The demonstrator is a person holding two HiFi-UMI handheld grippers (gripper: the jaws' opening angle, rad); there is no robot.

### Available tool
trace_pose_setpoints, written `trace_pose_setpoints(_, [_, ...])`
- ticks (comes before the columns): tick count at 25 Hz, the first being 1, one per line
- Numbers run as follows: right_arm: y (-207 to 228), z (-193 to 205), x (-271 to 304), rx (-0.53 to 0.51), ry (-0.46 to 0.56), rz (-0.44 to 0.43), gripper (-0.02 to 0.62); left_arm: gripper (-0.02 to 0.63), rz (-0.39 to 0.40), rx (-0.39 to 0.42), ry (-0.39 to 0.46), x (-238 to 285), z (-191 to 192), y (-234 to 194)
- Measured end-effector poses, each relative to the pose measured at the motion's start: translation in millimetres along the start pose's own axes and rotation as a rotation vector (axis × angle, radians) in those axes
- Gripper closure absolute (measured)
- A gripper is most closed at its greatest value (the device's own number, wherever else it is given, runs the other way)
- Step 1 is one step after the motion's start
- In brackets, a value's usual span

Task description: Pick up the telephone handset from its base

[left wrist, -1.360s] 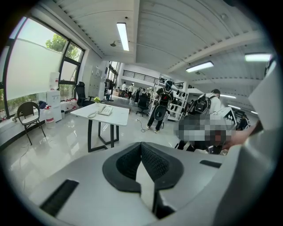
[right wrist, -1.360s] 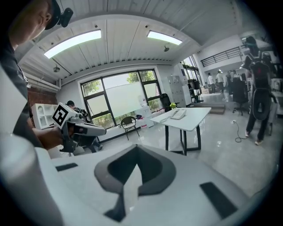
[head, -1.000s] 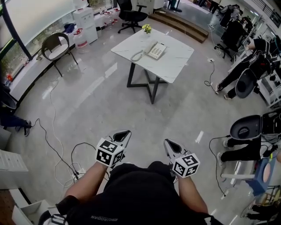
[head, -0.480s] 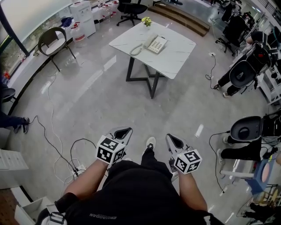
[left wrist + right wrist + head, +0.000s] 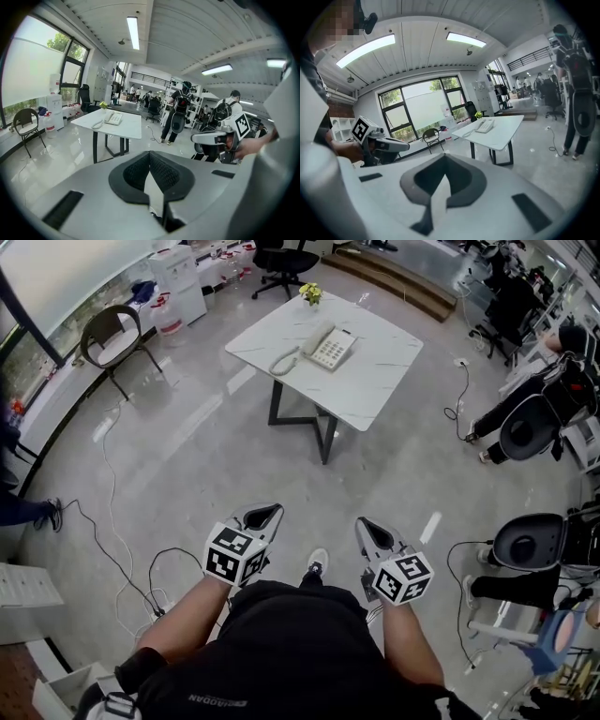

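Glossy grey floor (image 5: 187, 456) of an open office, seen steeply from above. Nearest, the person's dark top fills the bottom edge and hides the legs, save one shoe (image 5: 317, 564) showing between the forearms. The left gripper (image 5: 265, 513) and right gripper (image 5: 367, 527) are held side by side, apart, over bare floor, each with its marker cube at the rear, both aimed toward the bench. In its own view each gripper has its dark pads pressed together at the tip, with nothing pinched between them. Loose cables (image 5: 117, 554) trail over the floor at left and pass out of sight under the left forearm. Well beyond the grippers stands the white bench (image 5: 375, 371) on a dark frame, its far legs hidden under the top. On it sits the telephone base (image 5: 336, 350), with the handset (image 5: 316, 337) lying along its left side, seemingly seated in the cradle, though it is too small to confirm contact. A coiled cord (image 5: 284, 361) loops toward the bench's left edge. Small yellow flowers (image 5: 310, 294) stand at the far corner; their vessel is not legible. Left of the bench, a round-backed chair (image 5: 111, 337) stands by the window wall. Behind the bench is a black office chair (image 5: 281, 261), cut off at the top. At the right edge are dark seats (image 5: 527, 542) and figures, cropped and distorted.
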State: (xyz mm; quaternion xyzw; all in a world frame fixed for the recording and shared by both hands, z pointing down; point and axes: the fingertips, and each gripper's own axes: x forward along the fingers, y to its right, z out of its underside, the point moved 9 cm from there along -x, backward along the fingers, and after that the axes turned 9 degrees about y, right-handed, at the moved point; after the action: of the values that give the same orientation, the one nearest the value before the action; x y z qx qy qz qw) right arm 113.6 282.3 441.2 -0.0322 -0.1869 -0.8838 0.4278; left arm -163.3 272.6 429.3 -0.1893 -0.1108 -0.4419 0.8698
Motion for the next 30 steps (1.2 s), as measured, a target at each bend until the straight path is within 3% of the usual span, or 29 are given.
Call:
trace_pose_setpoints(15, [105, -32, 40, 0.025, -0.027, -0.094, 0.594, 0.601, -0.046, 0.026, -0.004, 107, -44, 8])
trace_pose_setpoints(30, [152, -46, 54, 0.055, -0.023, -0.144, 0.594, 0.601, -0.096, 0.004, -0.003, 149, -58, 16])
